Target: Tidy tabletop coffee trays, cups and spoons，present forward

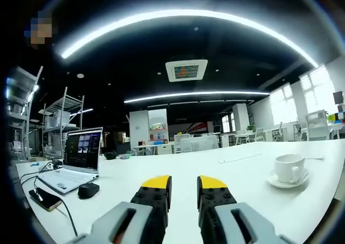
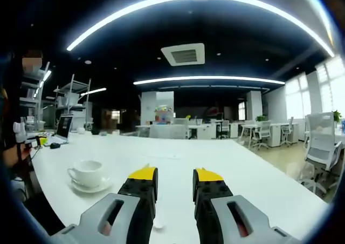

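Two grippers sit low over a white table (image 1: 178,168), both empty. The left gripper (image 1: 183,192) has its jaws parted with a narrow gap and nothing between them; the right gripper (image 2: 175,187) is the same, spread a little, holding nothing. Probably a ready pose before the first pick.

The cup (image 1: 289,167) stands upright on its saucer (image 1: 288,180), to the right in the left gripper view and to the left in the right gripper view, so it lies between the two grippers, apart from both. A small pale thing, maybe a spoon (image 2: 158,221), lies just under the right jaws; too hidden to be sure.

The laptop (image 1: 78,160), mouse (image 1: 88,189) and phone (image 1: 45,198) crowd the table's left end, with cables. The table edge runs close behind the cup in the left gripper view. There is bare tabletop ahead of both grippers, good for sliding the set forward. Chairs (image 2: 318,152) stand off the table's right side.
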A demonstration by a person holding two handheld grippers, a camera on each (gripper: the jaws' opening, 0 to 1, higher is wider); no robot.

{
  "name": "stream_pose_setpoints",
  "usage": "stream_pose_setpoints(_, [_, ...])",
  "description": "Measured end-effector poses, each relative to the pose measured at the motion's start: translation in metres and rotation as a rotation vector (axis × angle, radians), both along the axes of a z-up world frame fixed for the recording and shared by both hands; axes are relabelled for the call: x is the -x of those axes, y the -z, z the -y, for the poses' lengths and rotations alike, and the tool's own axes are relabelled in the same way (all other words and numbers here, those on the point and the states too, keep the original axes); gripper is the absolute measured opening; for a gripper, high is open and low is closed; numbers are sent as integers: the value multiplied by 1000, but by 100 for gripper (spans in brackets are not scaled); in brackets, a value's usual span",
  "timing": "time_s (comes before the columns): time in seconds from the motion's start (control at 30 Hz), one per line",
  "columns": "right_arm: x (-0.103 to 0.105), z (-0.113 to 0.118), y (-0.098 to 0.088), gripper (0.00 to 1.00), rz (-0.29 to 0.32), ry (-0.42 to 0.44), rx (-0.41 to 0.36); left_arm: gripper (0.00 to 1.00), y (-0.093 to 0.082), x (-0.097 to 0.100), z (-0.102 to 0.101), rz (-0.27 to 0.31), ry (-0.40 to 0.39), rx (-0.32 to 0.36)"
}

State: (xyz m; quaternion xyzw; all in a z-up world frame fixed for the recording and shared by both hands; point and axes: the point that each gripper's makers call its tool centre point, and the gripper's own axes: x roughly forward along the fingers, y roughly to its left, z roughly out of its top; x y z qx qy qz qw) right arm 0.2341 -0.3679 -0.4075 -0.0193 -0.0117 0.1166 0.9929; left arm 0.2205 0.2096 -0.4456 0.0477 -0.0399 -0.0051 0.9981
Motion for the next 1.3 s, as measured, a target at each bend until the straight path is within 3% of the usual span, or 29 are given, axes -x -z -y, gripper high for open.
stream_pose_setpoints(0.5, [-27, -35, -34, 27, -69, -133, 9, 21, 5, 3, 7, -39, 85, -32])
stream_pose_setpoints(0.73, [-40, -48, -42, 27, -129, -165, 38, 22, 8, 5, 9, -57, 132, -51])
stream_pose_setpoints(0.93, [-57, -52, -22, 27, -268, -186, 83, 23, 12, 3, 3, -71, 151, -59])
stream_pose_setpoints(1.07, [-74, -53, 8, 27, -402, -192, 131, 23, 13, 6, 10, -73, 160, -58])
stream_pose_setpoints(1.3, [-91, -59, 53, 27, -570, -213, 221, 24, 13, 8, 23, -84, 224, -52])
